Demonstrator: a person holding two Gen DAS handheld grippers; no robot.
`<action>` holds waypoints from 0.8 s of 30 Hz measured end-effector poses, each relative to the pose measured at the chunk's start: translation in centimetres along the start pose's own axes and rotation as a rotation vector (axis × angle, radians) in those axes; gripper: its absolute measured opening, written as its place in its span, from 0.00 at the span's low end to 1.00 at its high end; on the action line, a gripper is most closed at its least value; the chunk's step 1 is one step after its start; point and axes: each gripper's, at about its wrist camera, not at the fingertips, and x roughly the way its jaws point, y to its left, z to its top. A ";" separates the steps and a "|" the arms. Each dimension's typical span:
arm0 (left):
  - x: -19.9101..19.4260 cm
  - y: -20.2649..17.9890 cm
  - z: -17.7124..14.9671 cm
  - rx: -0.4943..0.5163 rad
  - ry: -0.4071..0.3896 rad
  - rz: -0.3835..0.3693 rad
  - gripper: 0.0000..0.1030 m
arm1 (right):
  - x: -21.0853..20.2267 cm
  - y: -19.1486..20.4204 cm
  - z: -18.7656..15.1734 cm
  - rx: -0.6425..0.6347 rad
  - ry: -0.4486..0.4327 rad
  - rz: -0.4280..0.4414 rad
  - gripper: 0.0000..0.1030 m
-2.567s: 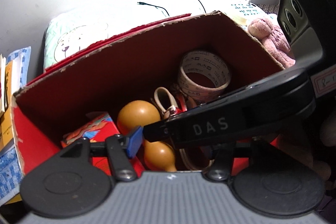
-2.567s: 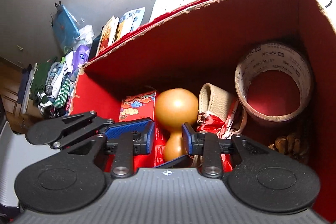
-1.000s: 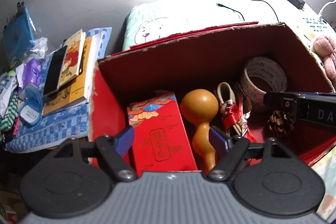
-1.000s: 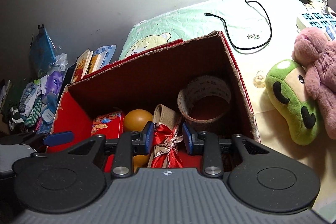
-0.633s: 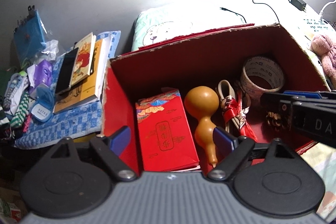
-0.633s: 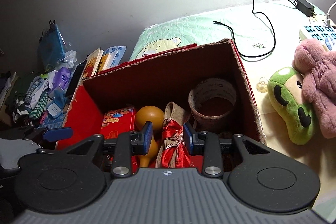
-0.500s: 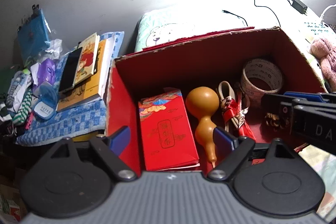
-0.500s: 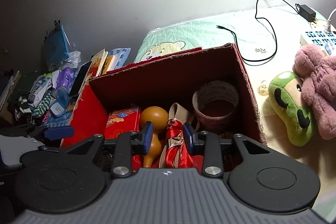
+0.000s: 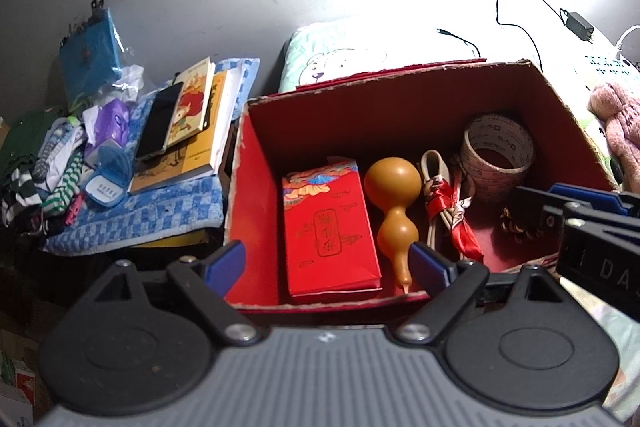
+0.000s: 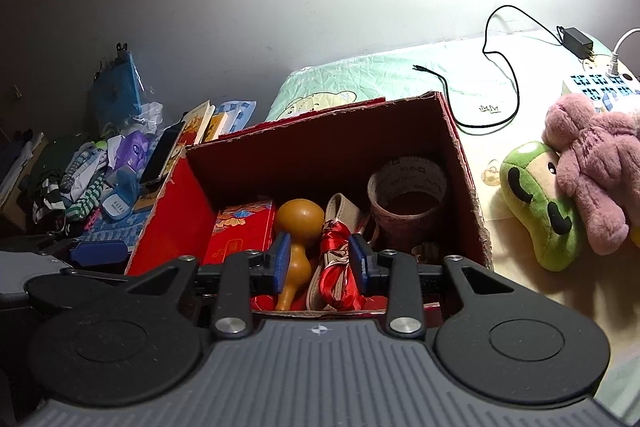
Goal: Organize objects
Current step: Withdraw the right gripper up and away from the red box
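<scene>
Inside red cardboard box (image 9: 256, 211): red packet (image 9: 330, 227), gourd (image 9: 394, 203), ribbon-tied strap (image 9: 448, 203), tape roll (image 9: 498, 151), pinecone (image 9: 516, 223); above, left gripper (image 9: 326, 265) spread wide, right gripper (image 10: 320, 261) parted, both empty.

Red box (image 10: 172, 211) – gourd (image 10: 298, 223), tape roll (image 10: 408, 187), perhaps ribbon (image 10: 338, 267)

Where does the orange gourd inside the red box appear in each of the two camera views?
Left wrist view: the gourd lies just right of centre, between the red packet and the ribbon bundle.
Right wrist view: the gourd is left of centre, partly behind one of the fingers.
Shared landmark: the tape roll.
</scene>
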 end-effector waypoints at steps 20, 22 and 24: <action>-1.3 -1.9 -3.9 -0.076 0.109 0.073 0.92 | -2.1 -1.7 -3.1 0.022 0.115 0.082 0.34; -1.0 -2.2 -4.5 -0.077 0.133 0.070 0.92 | -1.9 -1.9 -3.5 0.024 0.136 0.078 0.34; -0.6 -2.5 -4.9 -0.079 0.157 0.065 0.92 | -1.8 -2.1 -3.8 0.026 0.158 0.075 0.34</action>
